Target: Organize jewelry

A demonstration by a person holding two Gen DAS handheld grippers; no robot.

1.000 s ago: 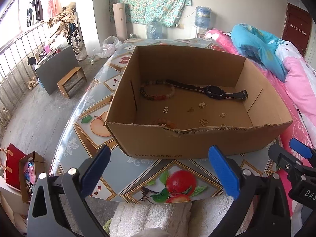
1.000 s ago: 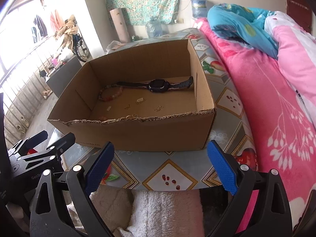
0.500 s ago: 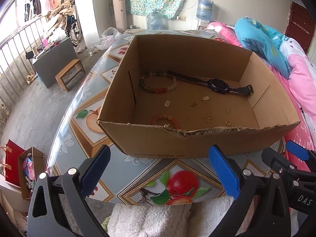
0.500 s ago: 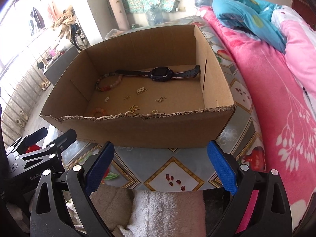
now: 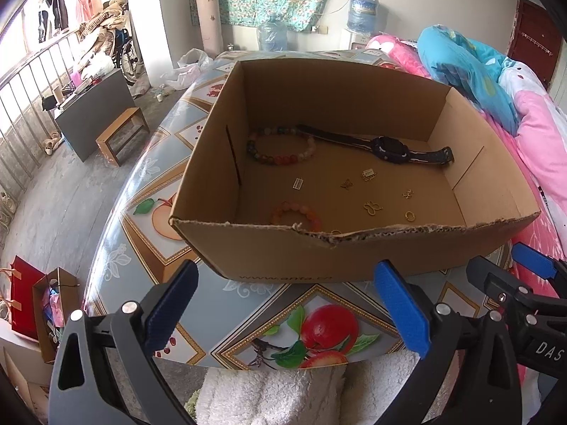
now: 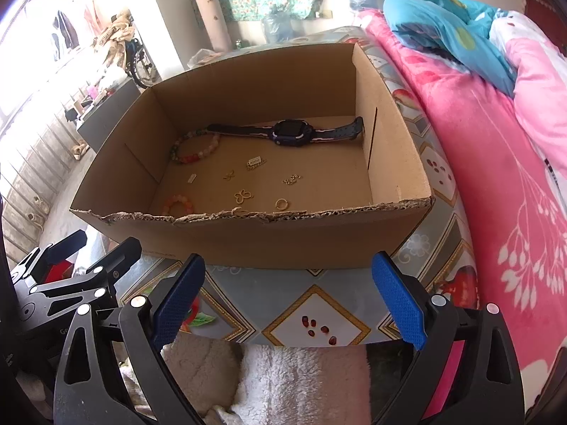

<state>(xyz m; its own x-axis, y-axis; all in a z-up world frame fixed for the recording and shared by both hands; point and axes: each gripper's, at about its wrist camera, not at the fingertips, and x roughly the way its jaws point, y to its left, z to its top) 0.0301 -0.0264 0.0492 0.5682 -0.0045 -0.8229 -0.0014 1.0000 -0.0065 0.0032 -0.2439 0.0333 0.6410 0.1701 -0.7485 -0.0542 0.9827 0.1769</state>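
Left wrist view: the left gripper (image 5: 287, 304) hangs wide apart and empty just short of the cardboard box (image 5: 354, 251), presumably to reach its scattered jewelry. The right gripper (image 6: 288, 299) is likewise spread, holding nothing, near the box's near wall, the watch (image 6: 292, 132) lying far inside.

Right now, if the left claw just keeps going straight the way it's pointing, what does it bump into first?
Most likely the torn near wall of the cardboard box. The left claw is open, holds nothing, and hovers over the fruit-print table just short of that wall. Depth is unclear, so it might skim over the rim.

Bright daylight — left glare, fisheye-warped.
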